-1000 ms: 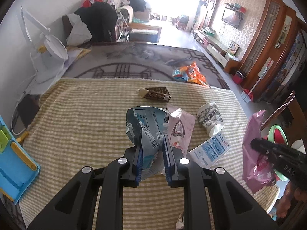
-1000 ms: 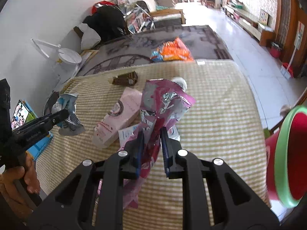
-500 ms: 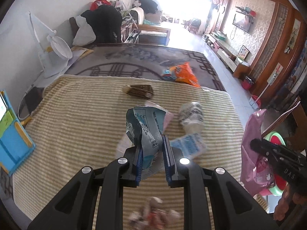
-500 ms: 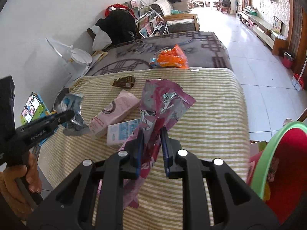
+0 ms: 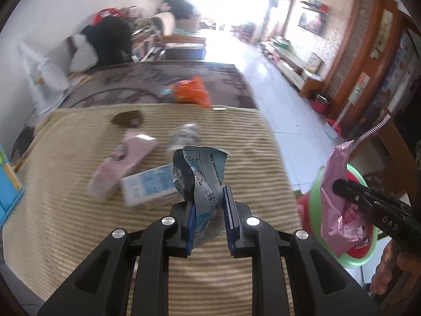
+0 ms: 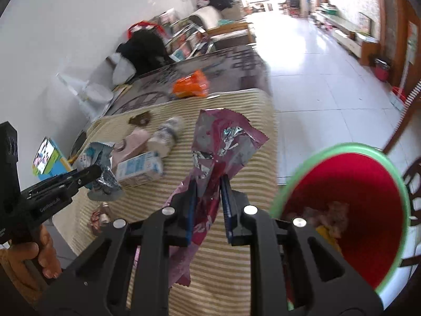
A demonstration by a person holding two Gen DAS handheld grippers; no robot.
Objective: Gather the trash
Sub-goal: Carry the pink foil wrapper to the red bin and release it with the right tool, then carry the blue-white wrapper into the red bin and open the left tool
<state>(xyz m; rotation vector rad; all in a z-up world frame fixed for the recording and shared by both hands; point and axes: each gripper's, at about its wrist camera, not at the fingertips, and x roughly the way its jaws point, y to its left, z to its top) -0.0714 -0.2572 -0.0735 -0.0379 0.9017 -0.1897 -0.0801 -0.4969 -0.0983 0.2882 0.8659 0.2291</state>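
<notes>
The left gripper is reaching level over the striped yellow tablecloth, pinching a crinkled grey-blue foil wrapper upright between its blue pads. The right gripper, lettered "DAS", is clamping a torn, silver-lined pink wrapper just beside the round red bin with its green rim. A pink carton and a blue-printed white carton are lying touching on the cloth; their print is too blurred to read.
</notes>
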